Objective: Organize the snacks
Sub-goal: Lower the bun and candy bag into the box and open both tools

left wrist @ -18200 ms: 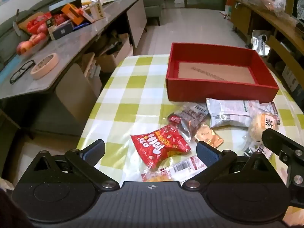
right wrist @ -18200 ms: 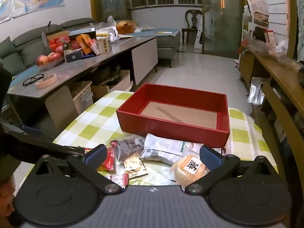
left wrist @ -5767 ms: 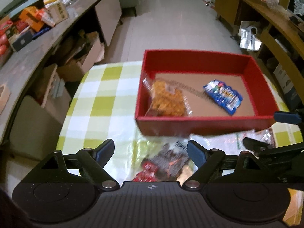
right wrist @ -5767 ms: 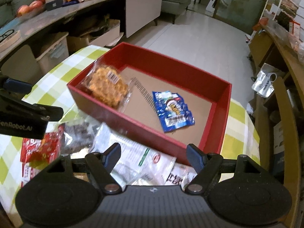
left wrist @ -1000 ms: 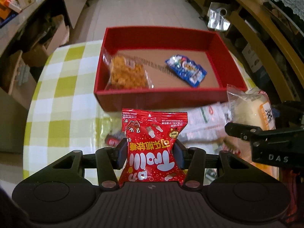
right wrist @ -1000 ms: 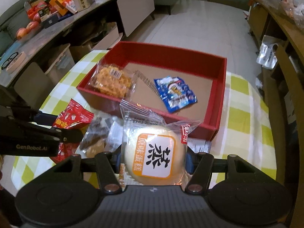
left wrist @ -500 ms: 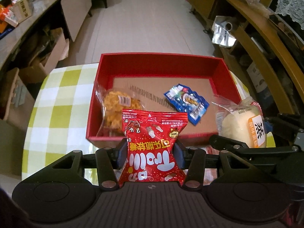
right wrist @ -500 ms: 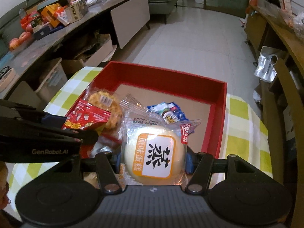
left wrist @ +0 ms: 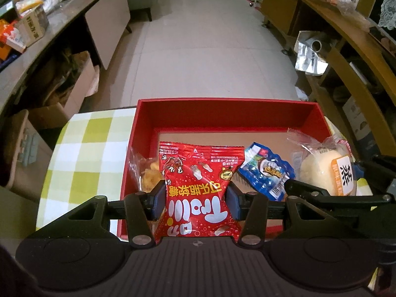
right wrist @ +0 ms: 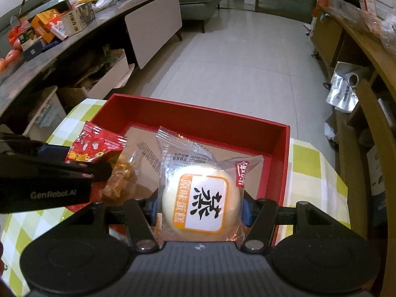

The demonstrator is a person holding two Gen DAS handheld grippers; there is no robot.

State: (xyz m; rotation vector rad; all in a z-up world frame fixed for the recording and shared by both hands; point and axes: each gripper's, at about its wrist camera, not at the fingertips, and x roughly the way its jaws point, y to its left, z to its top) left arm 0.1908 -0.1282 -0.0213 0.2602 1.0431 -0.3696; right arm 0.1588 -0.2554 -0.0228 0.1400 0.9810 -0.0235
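Showing only in the left view, blue packet lies inside red box.

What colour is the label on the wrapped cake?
The cake has a white label with an orange border, clearest in the right wrist view.

The box is sitting on the table, mid-frame. In it, the crisps are lying lower left, the sachet to their right.
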